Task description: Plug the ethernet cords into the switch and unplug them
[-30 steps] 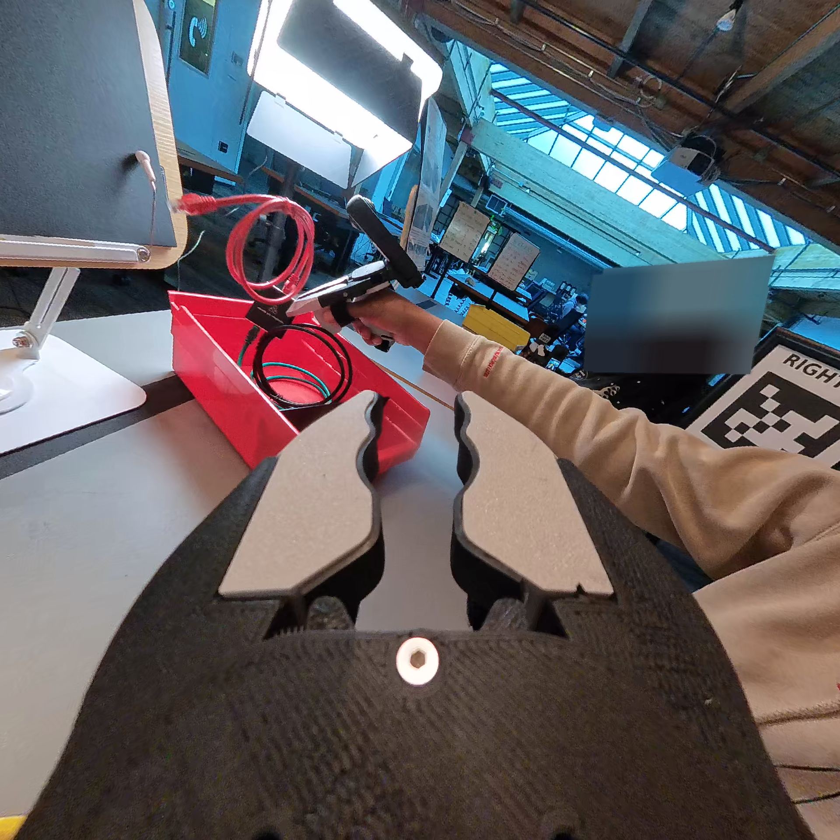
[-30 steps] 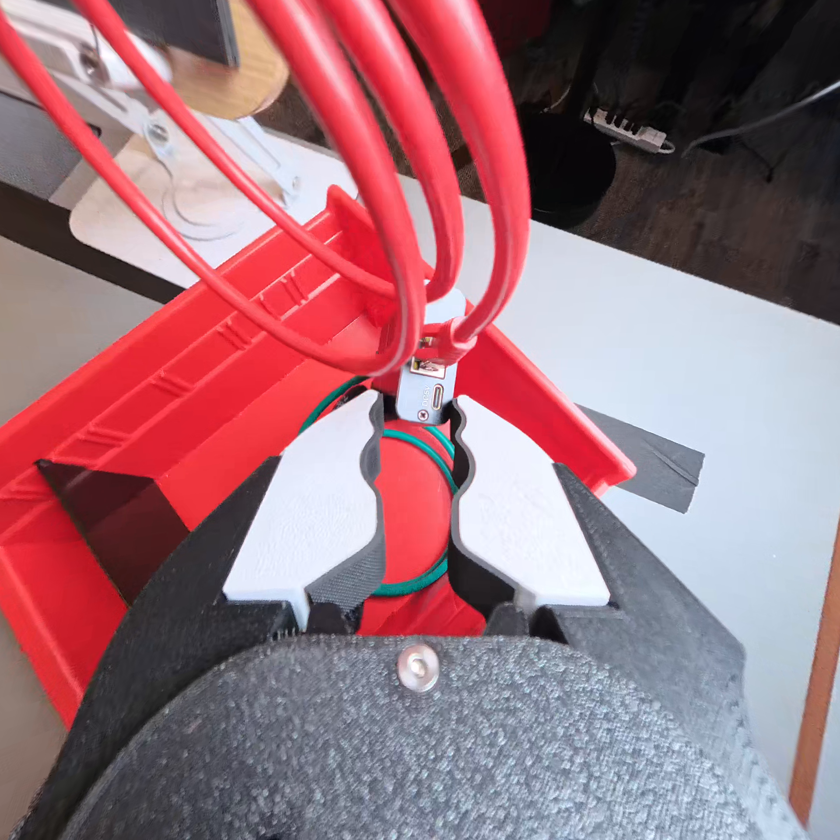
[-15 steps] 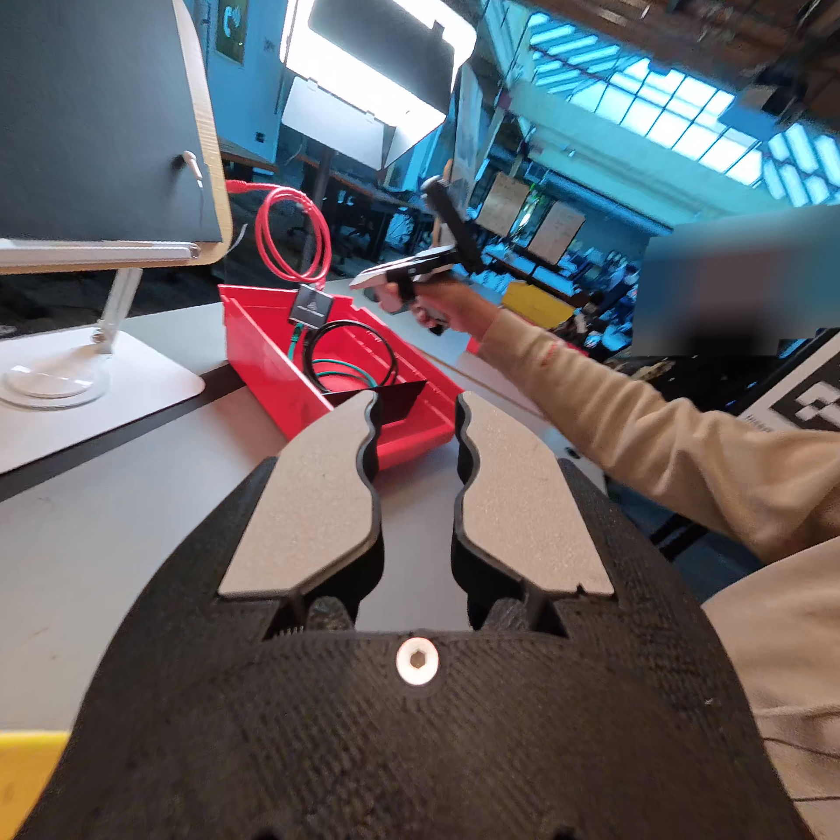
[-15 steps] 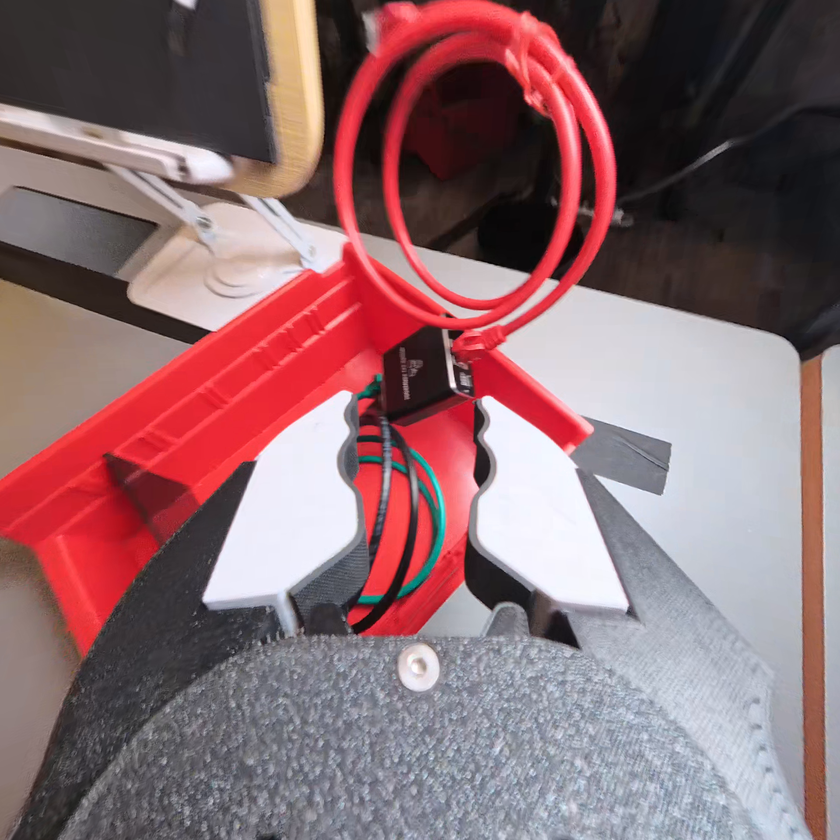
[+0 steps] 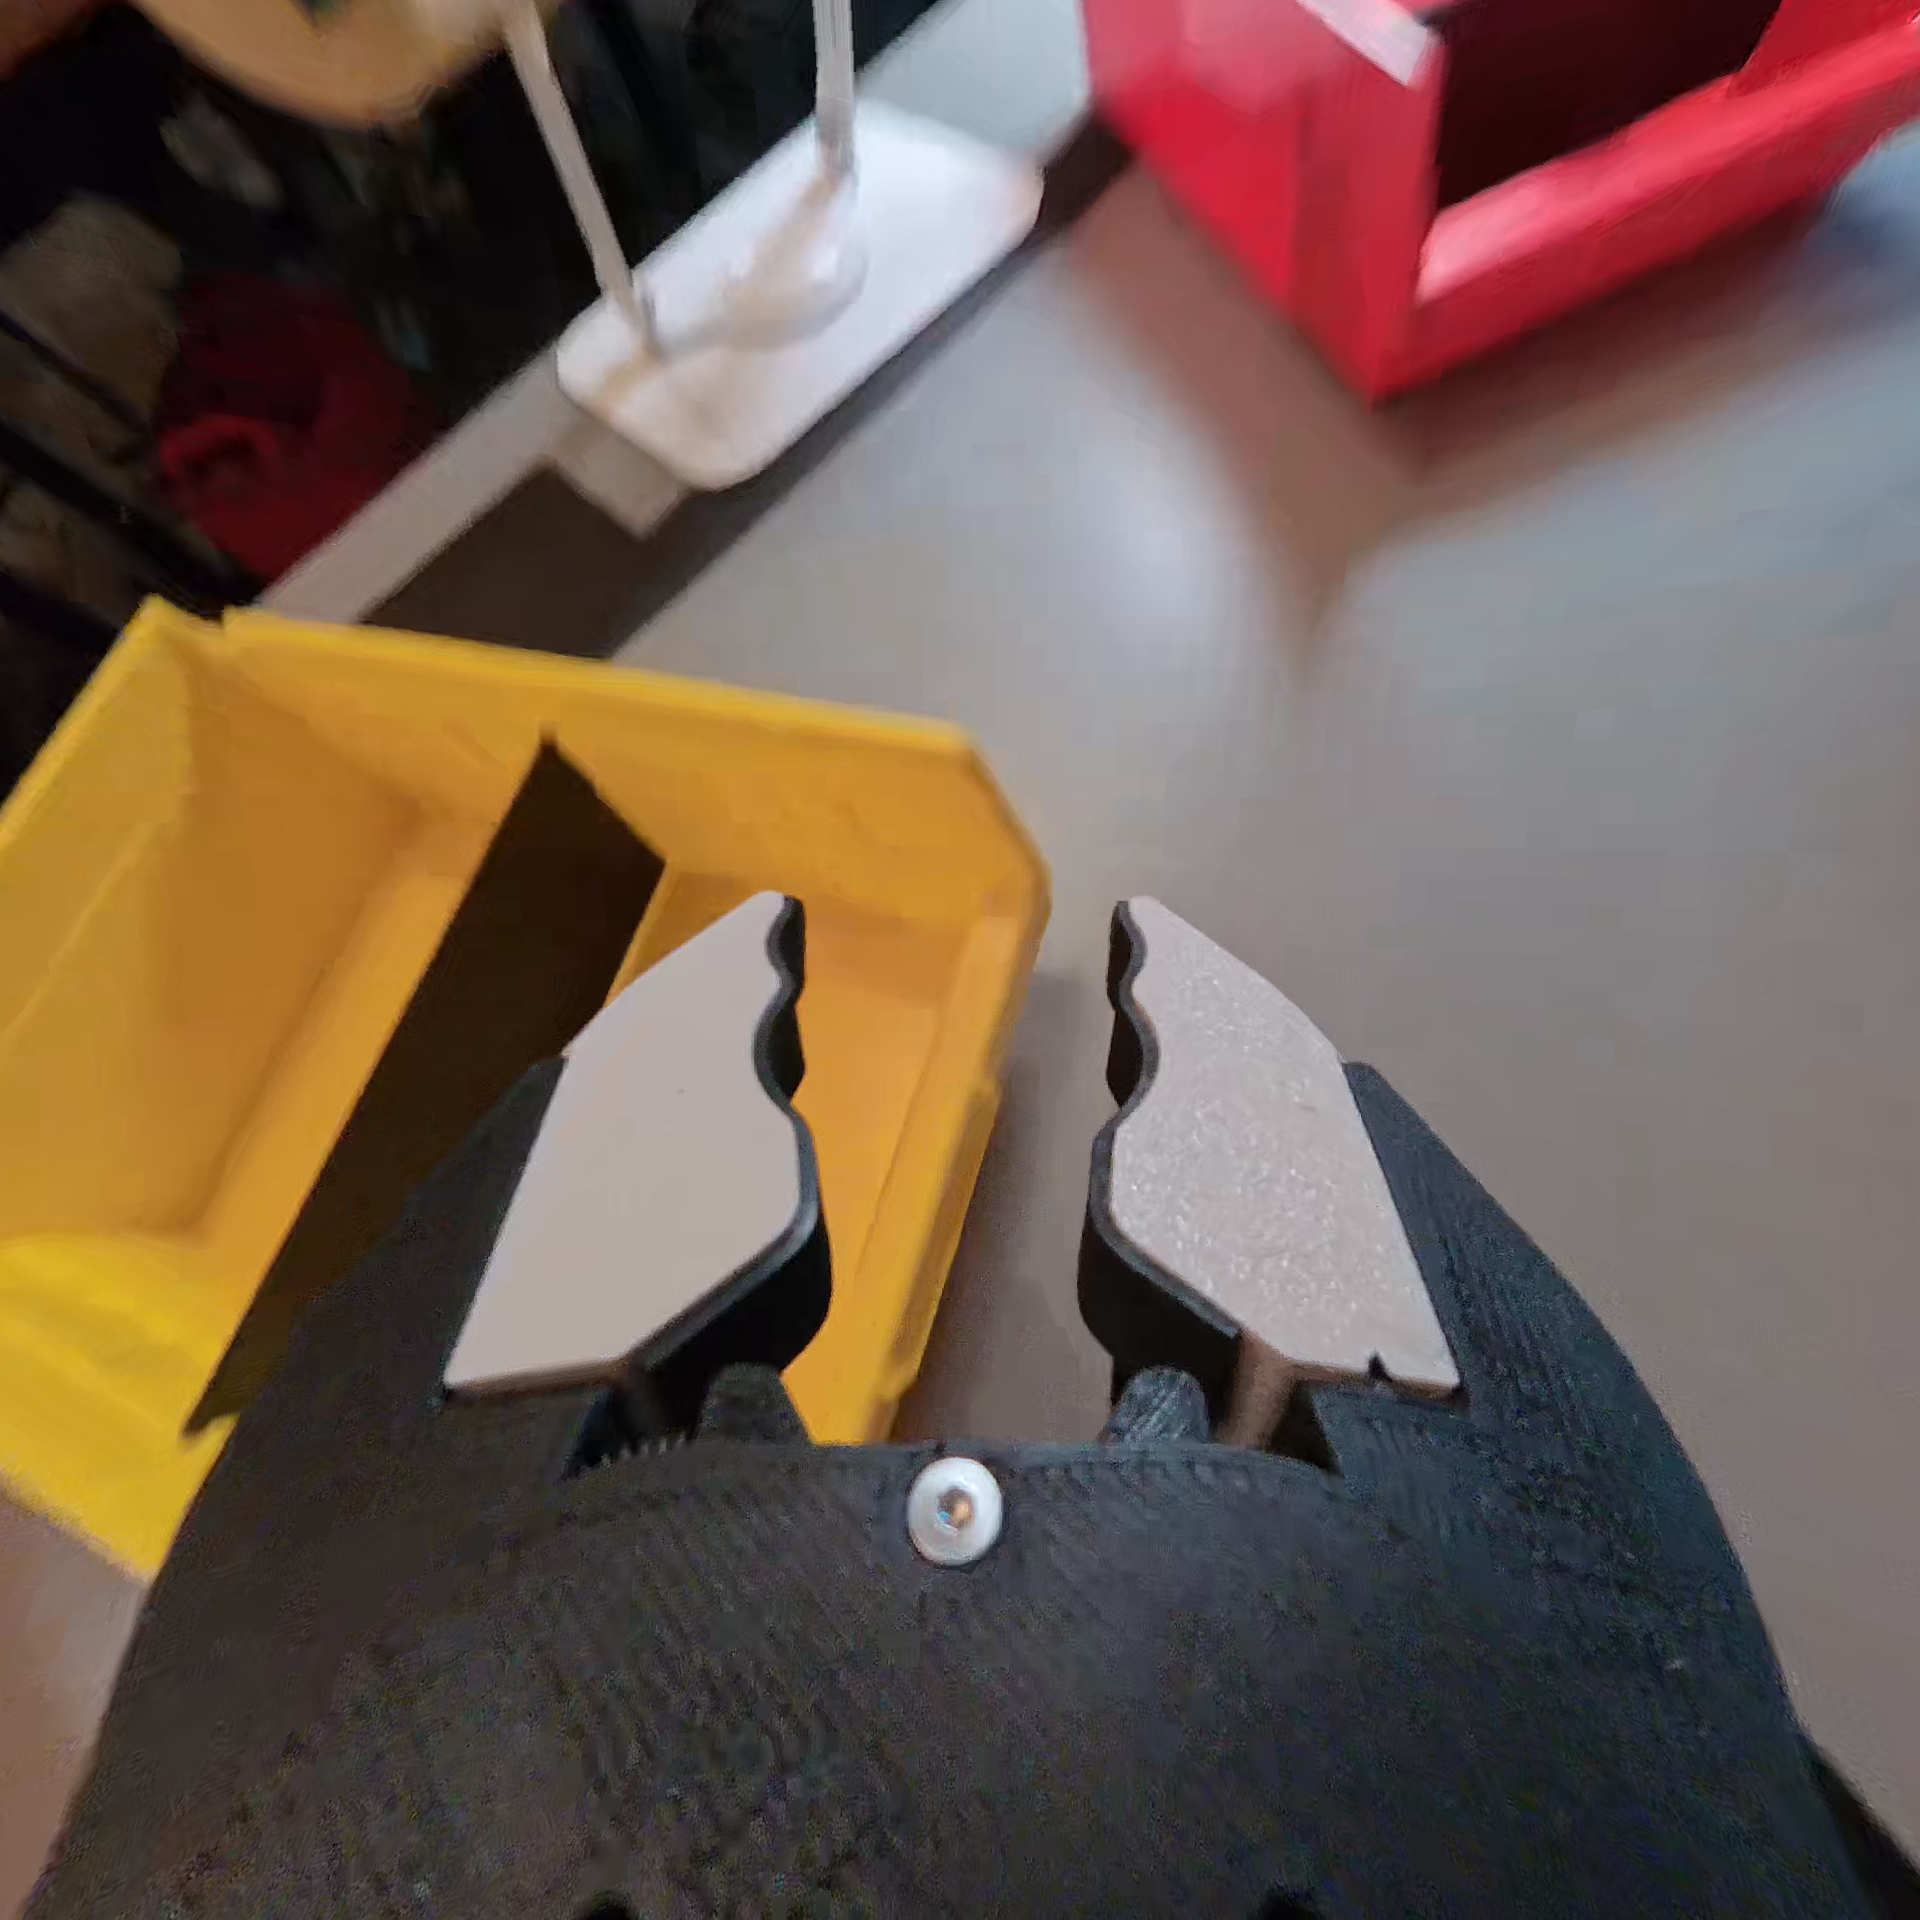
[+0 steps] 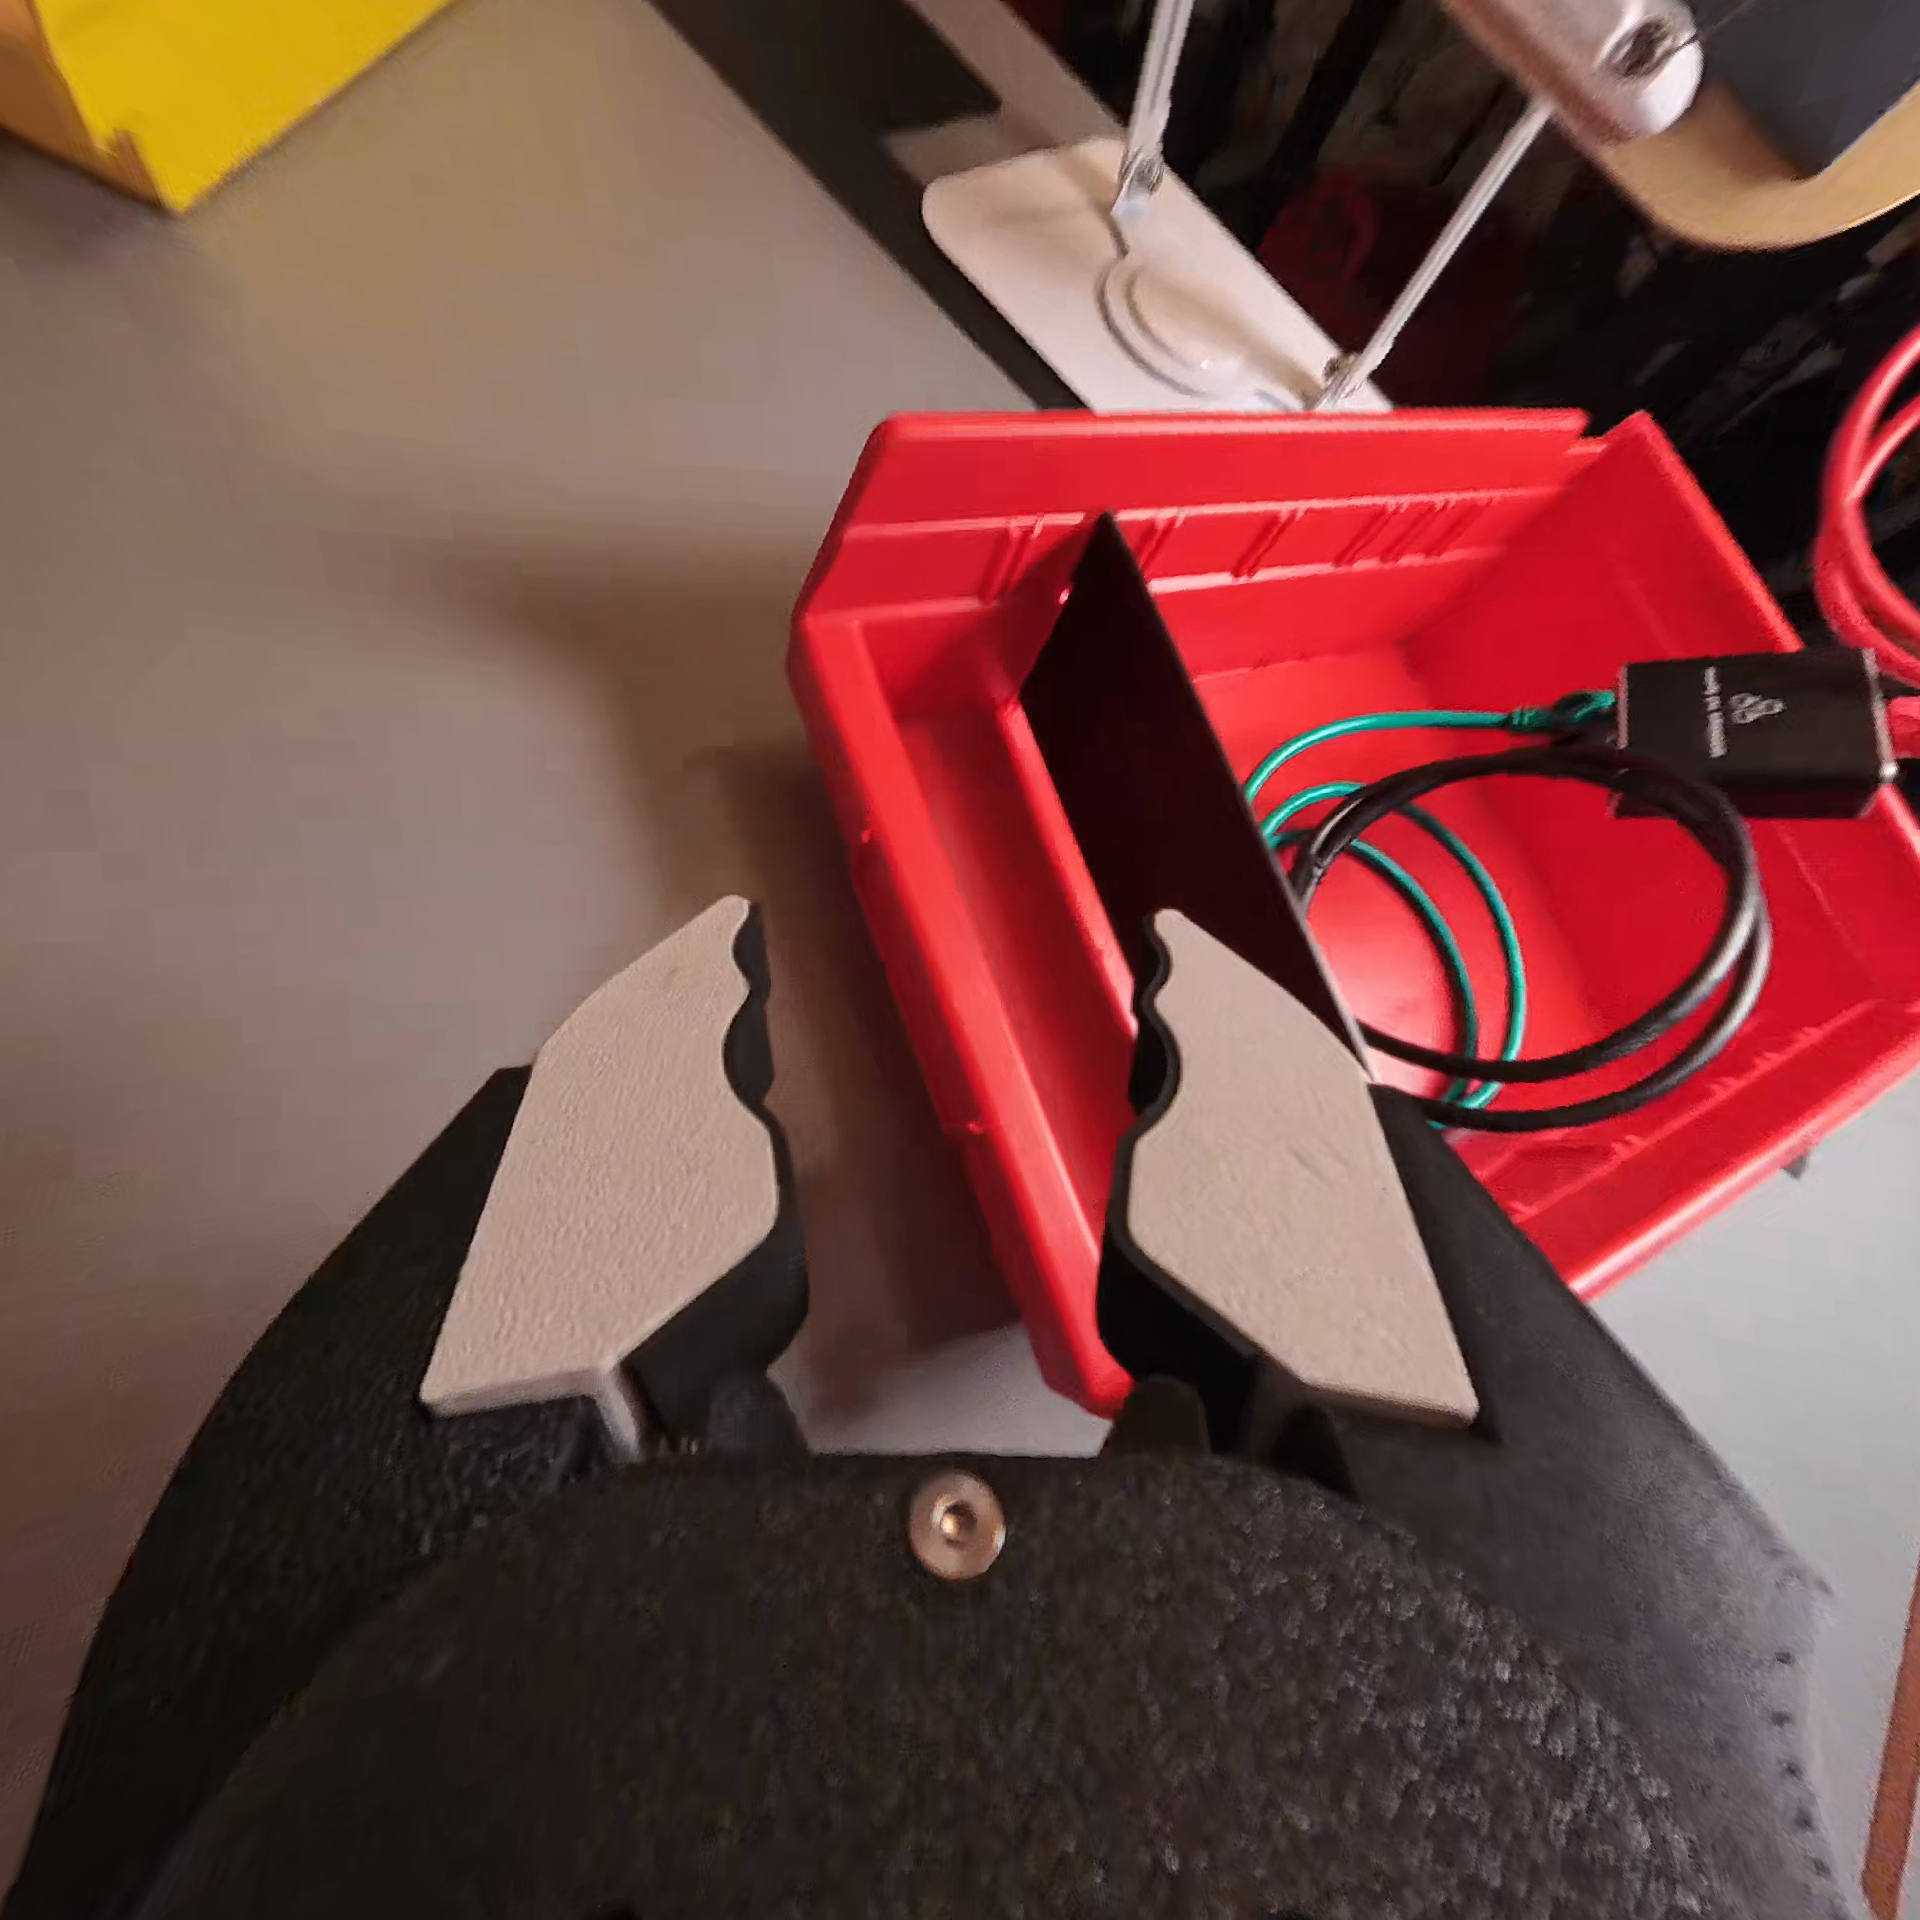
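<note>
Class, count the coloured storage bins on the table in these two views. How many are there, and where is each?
2. A yellow bin lies under the left gripper; a red bin, holding the switch, lies ahead of the right gripper. Others may lie out of view.

The right gripper, previously clamped on the switch, has released it into the red bin and withdrawn with jaws apart, while the left gripper has widened and swung over the yellow bin.
</note>
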A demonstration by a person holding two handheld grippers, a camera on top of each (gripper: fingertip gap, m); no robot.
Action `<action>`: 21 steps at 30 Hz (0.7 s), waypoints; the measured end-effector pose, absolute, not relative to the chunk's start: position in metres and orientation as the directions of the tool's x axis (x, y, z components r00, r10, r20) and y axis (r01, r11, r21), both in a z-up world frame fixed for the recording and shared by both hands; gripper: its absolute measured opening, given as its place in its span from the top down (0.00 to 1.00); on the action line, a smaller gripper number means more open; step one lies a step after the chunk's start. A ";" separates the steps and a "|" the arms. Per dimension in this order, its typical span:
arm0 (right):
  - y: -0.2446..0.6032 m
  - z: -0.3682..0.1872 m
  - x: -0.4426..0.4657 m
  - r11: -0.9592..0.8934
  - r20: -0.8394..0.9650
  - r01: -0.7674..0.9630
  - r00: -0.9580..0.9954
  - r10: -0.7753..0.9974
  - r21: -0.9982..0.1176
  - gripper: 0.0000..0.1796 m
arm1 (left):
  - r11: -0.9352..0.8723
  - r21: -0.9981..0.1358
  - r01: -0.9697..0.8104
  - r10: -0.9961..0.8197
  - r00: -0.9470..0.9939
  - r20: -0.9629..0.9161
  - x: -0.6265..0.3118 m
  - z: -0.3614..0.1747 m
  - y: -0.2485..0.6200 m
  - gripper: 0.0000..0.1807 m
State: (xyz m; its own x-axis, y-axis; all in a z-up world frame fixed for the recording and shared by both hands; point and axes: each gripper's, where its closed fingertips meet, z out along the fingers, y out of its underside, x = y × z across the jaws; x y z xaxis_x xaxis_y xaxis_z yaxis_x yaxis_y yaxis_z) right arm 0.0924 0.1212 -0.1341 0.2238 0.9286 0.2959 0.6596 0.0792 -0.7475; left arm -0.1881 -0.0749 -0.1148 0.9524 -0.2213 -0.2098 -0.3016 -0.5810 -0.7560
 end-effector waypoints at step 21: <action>0.112 -0.214 0.096 0.413 0.537 0.873 -0.226 0.813 -0.258 0.84 | -0.675 -0.362 -0.643 -0.443 0.745 -0.498 -0.182 -0.220 -0.084 0.83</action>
State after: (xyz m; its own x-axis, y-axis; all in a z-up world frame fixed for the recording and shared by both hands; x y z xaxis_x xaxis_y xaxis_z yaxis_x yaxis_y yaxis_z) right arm 0.0959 0.1123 -0.2137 -0.2259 0.8130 0.5366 0.8734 0.4130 -0.2581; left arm -0.1823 -0.0844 -0.2202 0.7453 -0.4427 -0.4985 -0.6430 -0.6750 -0.3619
